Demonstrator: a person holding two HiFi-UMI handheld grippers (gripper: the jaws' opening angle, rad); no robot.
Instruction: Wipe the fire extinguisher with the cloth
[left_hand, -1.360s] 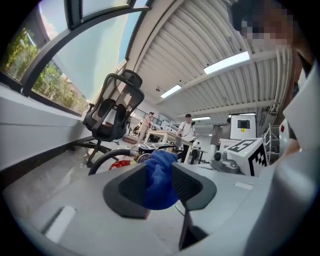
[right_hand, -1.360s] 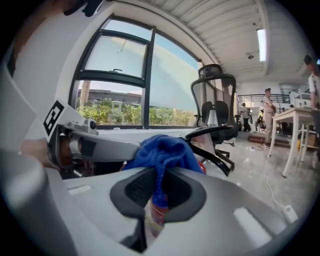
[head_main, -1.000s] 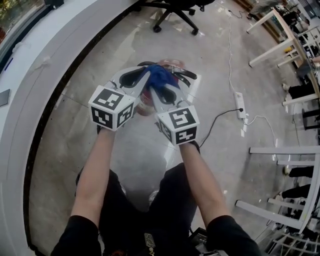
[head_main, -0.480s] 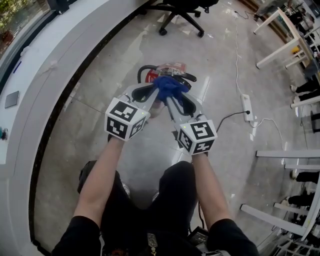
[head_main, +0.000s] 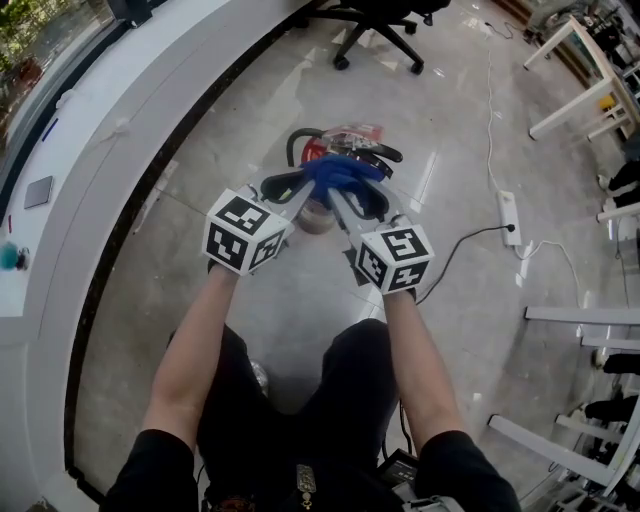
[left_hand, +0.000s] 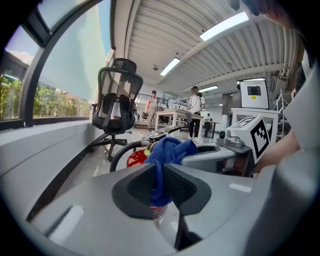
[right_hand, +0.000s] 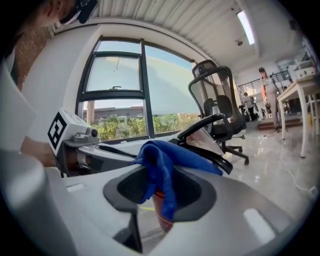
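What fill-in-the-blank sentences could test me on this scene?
1. The cloth is ___ in colour.
2. The left gripper is shut on the ___.
3. The red extinguisher rests on the ___.
Missing words: blue; cloth; floor.

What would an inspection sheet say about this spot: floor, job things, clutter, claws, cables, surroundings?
surface: glossy pale floor.
job's things: red extinguisher on the floor; blue cloth at its top.
clutter: dark slab on the white ledge.
claws: left claw shut on the cloth; right claw open, its jaws have just been opening, cloth hanging between them.
cables: power strip with cable on the floor; black hose on the extinguisher.
surroundings: chair, desk frame, people far off.
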